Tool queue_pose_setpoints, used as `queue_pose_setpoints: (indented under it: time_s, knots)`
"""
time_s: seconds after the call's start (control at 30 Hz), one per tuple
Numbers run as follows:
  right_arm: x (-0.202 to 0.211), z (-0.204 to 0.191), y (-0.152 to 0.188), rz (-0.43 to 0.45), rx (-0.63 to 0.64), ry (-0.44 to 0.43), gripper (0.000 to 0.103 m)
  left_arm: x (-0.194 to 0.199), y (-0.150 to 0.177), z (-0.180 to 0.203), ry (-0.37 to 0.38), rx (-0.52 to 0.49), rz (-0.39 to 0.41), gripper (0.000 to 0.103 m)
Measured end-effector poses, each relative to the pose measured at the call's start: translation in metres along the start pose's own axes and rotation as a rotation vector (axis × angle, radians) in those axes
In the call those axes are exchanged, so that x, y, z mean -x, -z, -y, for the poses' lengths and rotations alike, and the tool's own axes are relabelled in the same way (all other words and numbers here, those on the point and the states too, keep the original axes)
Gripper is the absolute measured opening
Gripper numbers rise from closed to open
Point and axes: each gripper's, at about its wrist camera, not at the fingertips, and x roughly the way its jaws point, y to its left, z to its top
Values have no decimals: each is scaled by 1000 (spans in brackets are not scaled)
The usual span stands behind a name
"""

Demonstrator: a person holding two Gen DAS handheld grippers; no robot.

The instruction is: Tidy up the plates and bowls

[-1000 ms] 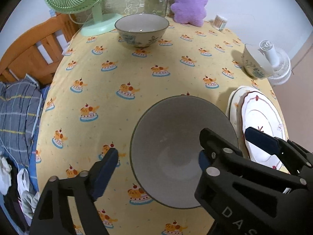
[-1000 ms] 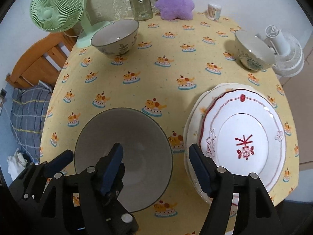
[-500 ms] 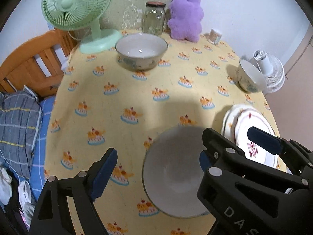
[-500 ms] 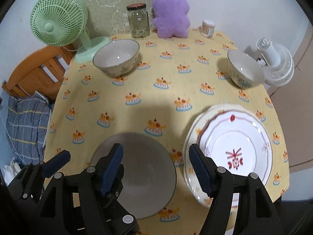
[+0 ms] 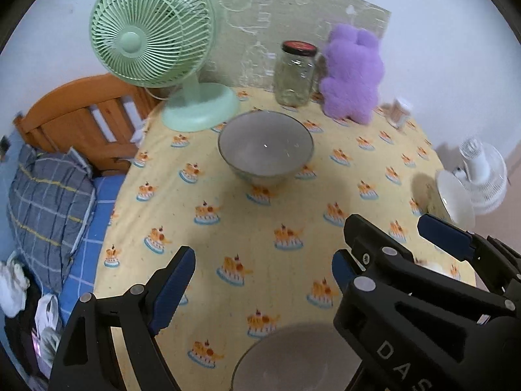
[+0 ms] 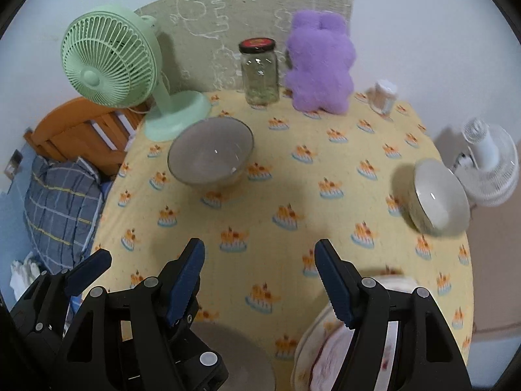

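Two grippers over table, both pointing steeply down at yellow cake-print cloth (image 6: 293, 176). Left→right:

- 9 o'clock, off table edge: wooden bed frame (image 5: 81, 114), plaid pillow (image 5: 49, 202) on blue sheet.
- 11 o'clock: green desk fan (image 6: 110, 65), upright, base on cloth.
- Just right of fan base, twd 12: patterned bowl (image 6: 210, 154), upright, nothing visible inside.
- 12 o'clock, back edge: glass jar (image 6: 260, 71) w/ dark lid; purple plush (image 6: 320, 65) just beside it on right; small cotton-swab tub (image 6: 384, 96) further right.
- 2–3 o'clock: second bowl (image 6: 436, 195), white inside, near table's right edge. White fan (image 6: 488, 159) behind it, off the table.
- 6 o'clock, nearest edge: grey bowl (image 5: 293, 358), only rim + part of inside seen, under the grippers. Right of it, stacked plates (image 6: 325, 342), top one red-trimmed, mostly hidden by a finger.

Left gripper (image 5: 260, 280): jaws spread wide, nothing betw pads, only cloth seen in gap. Grey bowl lies below/behind tips, no contact.
Right gripper (image 6: 259, 273): jaws spread, nothing pinched. Right finger (image 6: 335, 286) overlaps plate stack in view; touching or not, can't tell.

Pictures slightly blurred.
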Motion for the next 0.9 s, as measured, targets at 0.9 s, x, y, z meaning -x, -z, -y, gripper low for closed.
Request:
queue_pose_setpoints:
  time_s: [0.9]
  knots:
    - [-107, -20, -113, 35, 168, -137, 73, -83, -91, -23, -161, 144, 72, 87]
